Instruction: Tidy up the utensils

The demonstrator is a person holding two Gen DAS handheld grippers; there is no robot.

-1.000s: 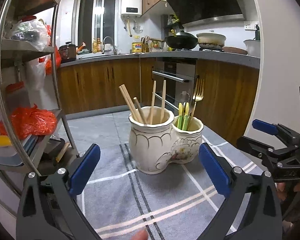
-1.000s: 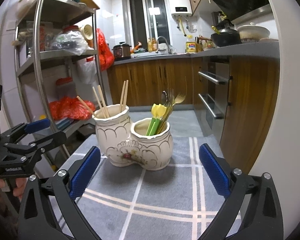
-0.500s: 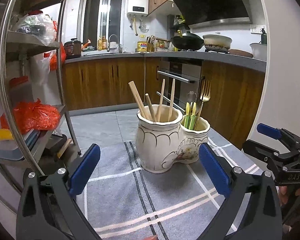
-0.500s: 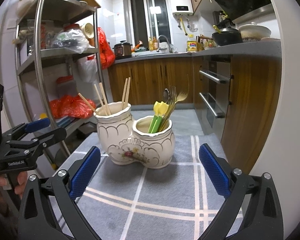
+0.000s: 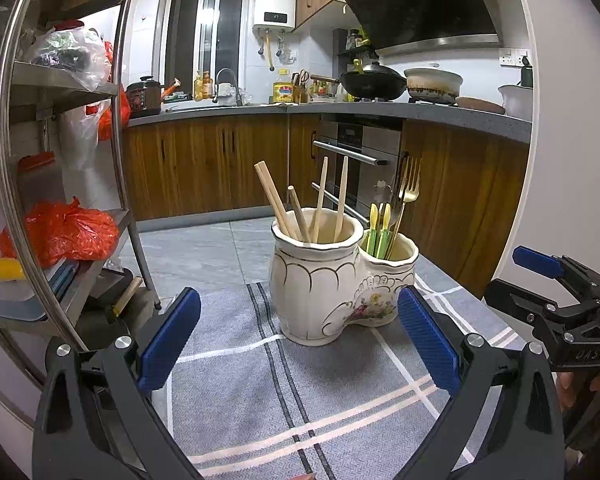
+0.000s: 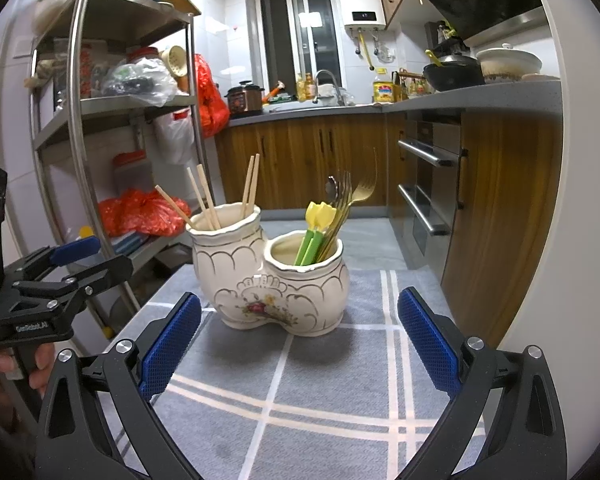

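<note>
Both grippers are hovering over the surface, jaws spread wide, gripping nothing. Left gripper (image 5: 299, 338) and right gripper (image 6: 299, 338) are both facing the utensil holder (image 5: 332, 284), which is sitting on the grey woven cloth (image 5: 260, 400) with white and dark stripes, roughly centred between each pair of blue ribbed pads (image 6: 428, 346).

The holder is glazed cream ceramic, a twin-pot shape: one taller round pot fused to a shorter one, scalloped gold line trim, floral decal low on the front.

- Taller pot: wooden chopsticks (image 6: 204, 198) are leaning at mixed angles, plain pale sticks.
- Shorter pot: yellow-green plastic utensils (image 6: 314, 230) plus gold metal forks (image 6: 358, 196), tines up, are leaning toward the right rim in the right wrist view.

In the left wrist view the right gripper is showing at the frame's right edge, clear of the holder. The right wrist view is showing the left gripper at the left edge, with a hand (image 6: 4, 372) wrapping its handle.

A curved steel-tube shelf rack (image 6: 80, 128) is standing to the left, carrying red plastic bags (image 6: 144, 212).
</note>
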